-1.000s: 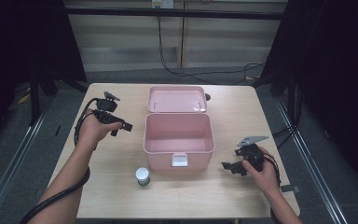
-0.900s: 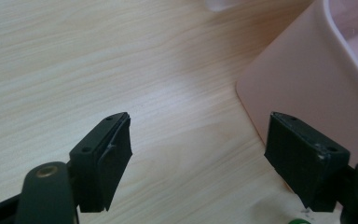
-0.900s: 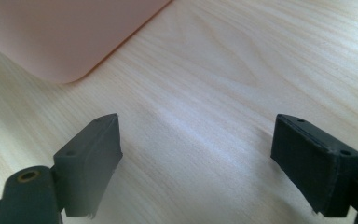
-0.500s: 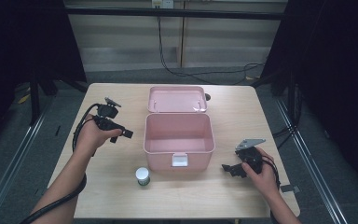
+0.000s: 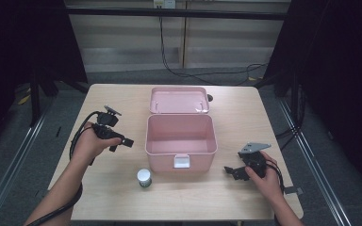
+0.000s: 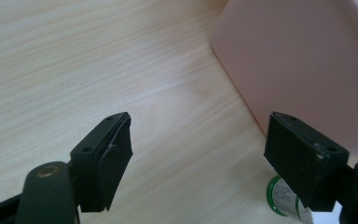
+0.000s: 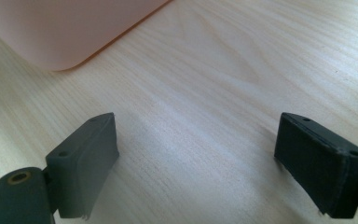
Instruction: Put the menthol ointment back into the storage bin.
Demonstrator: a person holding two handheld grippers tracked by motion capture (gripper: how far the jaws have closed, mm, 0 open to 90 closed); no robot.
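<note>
A pink box (image 5: pixel 181 140) stands open in the middle of the wooden table (image 5: pixel 122 101), its lid (image 5: pixel 179 100) folded back flat behind it. A small round tin (image 5: pixel 144 177) with a white top and green rim sits in front of the box's left corner. My left gripper (image 5: pixel 128 142) hovers left of the box, open and empty, pointing toward the box. In the left gripper view its jaws frame bare table, with the box wall (image 6: pixel 303 70) at upper right and the tin (image 6: pixel 282 203) behind the right jaw. My right gripper (image 5: pixel 228 169) is open and empty, low at the box's right front corner (image 7: pixel 60 28).
Cables trail from both grippers over the table edges. Black cables lie on the floor beyond the far edge. Metal rails run along both sides of the table. Bare wood lies left of and in front of the box.
My left hand has drifted toward the near side and a little closer to the box. The right hand has stayed about where it was.
</note>
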